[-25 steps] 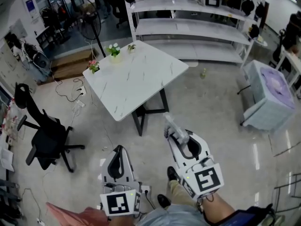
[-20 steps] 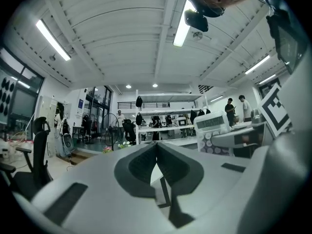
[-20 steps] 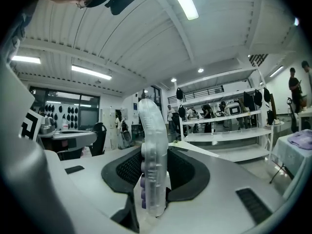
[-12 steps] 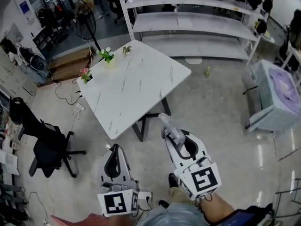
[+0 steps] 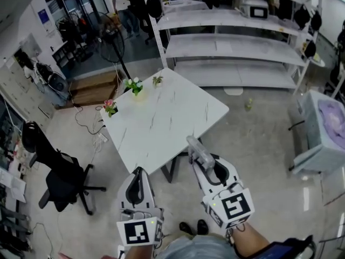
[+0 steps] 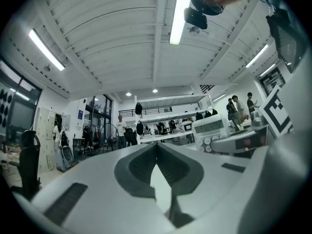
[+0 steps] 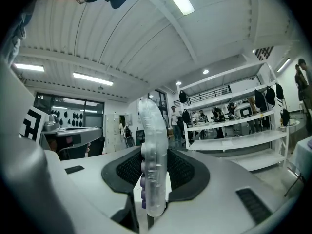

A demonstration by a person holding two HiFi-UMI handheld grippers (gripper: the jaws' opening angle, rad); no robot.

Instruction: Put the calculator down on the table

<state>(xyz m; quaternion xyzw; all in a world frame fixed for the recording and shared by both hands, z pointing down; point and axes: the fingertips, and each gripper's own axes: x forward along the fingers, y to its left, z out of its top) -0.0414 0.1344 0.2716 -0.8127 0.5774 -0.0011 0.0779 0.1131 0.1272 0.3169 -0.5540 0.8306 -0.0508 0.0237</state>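
Observation:
My right gripper is shut on the calculator, a pale translucent one held edge-on and upright. In the right gripper view the calculator stands clamped between the dark pads of the right gripper, purple keys along its left side. My left gripper is shut with nothing in it; its tips meet in the left gripper view, where the calculator shows at the right. Both grippers hover just short of the near corner of the white marble table.
Small flower pots stand along the table's far left edge. A black office chair is at the left, white shelving behind the table, a covered cart at the right. Cables trail on the floor at the left.
Both grippers have travelled forward toward the table, whose near corner now lies just ahead of them. The calculator stays clamped in the right gripper.

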